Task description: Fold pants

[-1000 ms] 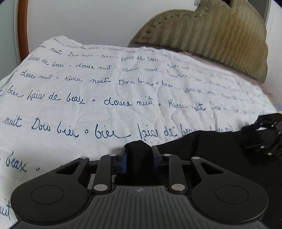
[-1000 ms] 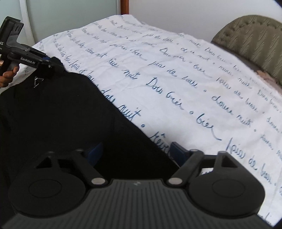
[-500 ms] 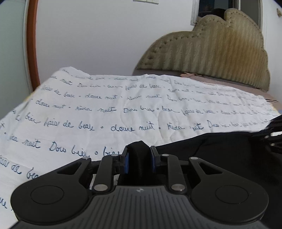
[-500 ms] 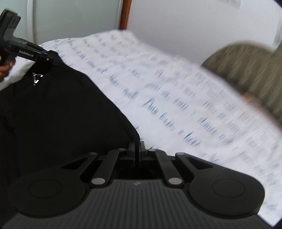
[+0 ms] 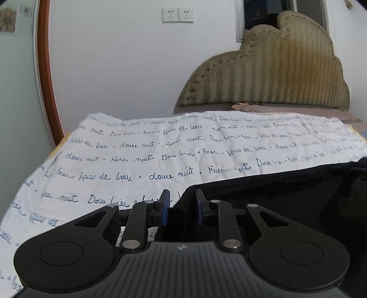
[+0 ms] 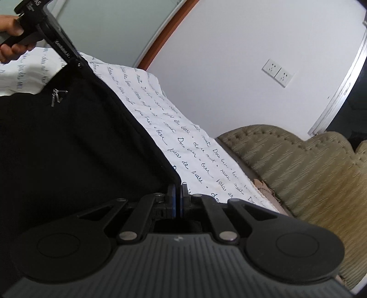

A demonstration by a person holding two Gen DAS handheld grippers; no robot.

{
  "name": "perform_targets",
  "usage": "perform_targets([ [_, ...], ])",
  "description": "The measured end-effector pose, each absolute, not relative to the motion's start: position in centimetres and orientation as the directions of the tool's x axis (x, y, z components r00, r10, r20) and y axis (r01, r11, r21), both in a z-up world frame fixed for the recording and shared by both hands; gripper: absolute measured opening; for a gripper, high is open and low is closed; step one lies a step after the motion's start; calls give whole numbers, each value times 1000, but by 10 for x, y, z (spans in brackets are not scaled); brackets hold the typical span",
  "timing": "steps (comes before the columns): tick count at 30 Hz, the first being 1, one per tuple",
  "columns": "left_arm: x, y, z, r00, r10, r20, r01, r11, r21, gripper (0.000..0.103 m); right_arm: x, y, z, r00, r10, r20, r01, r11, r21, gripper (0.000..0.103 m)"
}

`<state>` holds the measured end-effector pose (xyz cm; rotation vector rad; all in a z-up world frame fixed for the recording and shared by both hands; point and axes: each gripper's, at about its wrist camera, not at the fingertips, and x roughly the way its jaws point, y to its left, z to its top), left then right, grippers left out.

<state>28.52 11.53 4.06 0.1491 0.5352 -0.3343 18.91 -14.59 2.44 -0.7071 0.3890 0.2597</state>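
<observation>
Fingers of the right gripper are pressed together on a corner of the black pants, the blue pads pinching the fabric edge. Fingers of the left gripper stand a little apart with a thicker fold of the same pants bunched between the blue pads, so they pinch it too.

Taking the bed as the landmark: it is covered by a white sheet printed with lines of blue handwriting, and the pants hang stretched above its near side, held up between the two grippers. In the right wrist view the taut top edge runs from the right gripper up to the left gripper at the top left, gripped by a person's hand. A small metal zip pull dangles from the fabric just below that edge, though it is too small to make out well.

Beyond the far side of the bed stands an olive padded headboard with a scalloped top, against a white wall. On that wall, above the bed, sit two white sockets. An orange-brown door frame rises beside the bed's far left corner.
</observation>
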Motion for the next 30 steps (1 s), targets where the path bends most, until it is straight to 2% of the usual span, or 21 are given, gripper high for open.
perform_targets([
  [12, 209, 125, 45, 824, -271, -498, 361, 928, 92, 22, 106, -128, 21, 890, 113, -441, -390, 688, -612, 3],
  [30, 99, 158, 9, 775, -297, -558, 345, 938, -21, 20, 3, -98, -13, 852, 156, -499, -484, 597, -640, 3],
])
